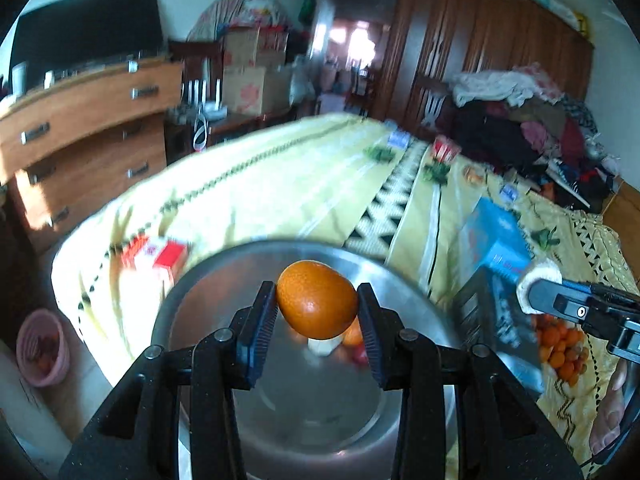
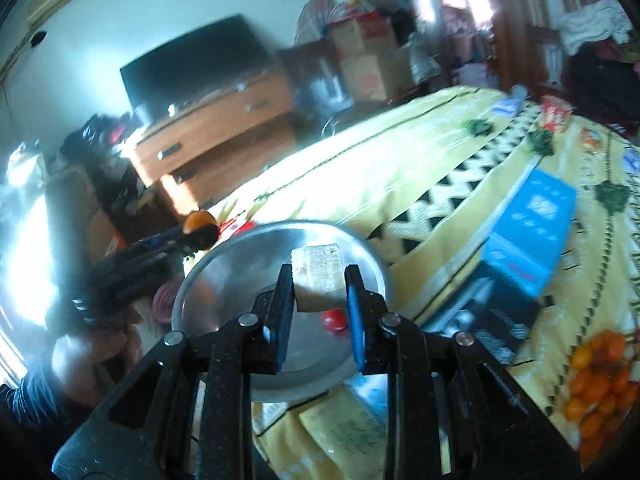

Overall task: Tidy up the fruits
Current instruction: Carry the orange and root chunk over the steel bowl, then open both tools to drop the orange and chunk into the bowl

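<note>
Bedroom setting: a bed (image 1: pixel 280 184) with a yellow patterned cover carries a steel bowl (image 1: pixel 208 292), a blue box (image 1: pixel 496 236) and a heap of small orange fruits (image 1: pixel 560 348); the left hand-held gripper (image 1: pixel 317 308) is closed on an orange (image 1: pixel 316 300), held directly above the bowl; the right hand-held gripper (image 2: pixel 318 292) clamps a pale cut fruit piece (image 2: pixel 318 280) above the same bowl, with a small red fruit (image 2: pixel 334 320) lying just beyond and below its tips. Risks, as judged: the round orange is pinched near its widest part and may roll out if grip loosens early; release from height could bounce fruit off the steel; both grippers converge over one bowl, so collision is possible; motion blur suggests speed.
</note>
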{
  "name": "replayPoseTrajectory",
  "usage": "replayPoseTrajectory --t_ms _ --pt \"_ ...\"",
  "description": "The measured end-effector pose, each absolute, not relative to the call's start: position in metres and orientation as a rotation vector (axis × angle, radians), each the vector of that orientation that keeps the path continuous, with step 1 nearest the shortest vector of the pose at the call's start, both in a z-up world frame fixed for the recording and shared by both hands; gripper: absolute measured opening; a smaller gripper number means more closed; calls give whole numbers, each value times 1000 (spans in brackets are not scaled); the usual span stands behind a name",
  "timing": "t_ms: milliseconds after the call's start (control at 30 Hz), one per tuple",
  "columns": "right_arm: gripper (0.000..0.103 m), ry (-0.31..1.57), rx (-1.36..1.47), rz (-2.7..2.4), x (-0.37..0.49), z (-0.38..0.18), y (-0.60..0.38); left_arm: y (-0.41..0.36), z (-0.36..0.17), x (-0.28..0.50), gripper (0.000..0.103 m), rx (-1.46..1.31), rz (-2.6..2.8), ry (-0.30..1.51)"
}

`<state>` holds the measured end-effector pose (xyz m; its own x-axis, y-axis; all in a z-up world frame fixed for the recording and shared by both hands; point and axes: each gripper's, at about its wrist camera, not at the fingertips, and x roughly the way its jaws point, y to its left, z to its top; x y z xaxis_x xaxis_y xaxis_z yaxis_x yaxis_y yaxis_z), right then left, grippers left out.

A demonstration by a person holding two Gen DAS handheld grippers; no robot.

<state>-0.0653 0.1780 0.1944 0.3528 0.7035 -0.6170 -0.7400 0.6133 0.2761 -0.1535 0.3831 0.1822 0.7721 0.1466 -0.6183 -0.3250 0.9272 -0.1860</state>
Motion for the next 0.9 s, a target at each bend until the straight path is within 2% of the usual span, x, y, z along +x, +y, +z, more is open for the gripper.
replayPoseTrajectory --t_ms 133,267,800,900 --pt "25 864 -125 949 -67 161 210 389 139 -146 42 -329 250 765" --pt "25 947 -184 948 -68 130 228 387 122 -144 42 -334 242 809" --pt "25 1040 -223 937 -69 100 243 383 120 -138 42 -318 217 853" --pt "25 1044 -220 937 -67 99 243 382 121 -137 55 -316 214 846"
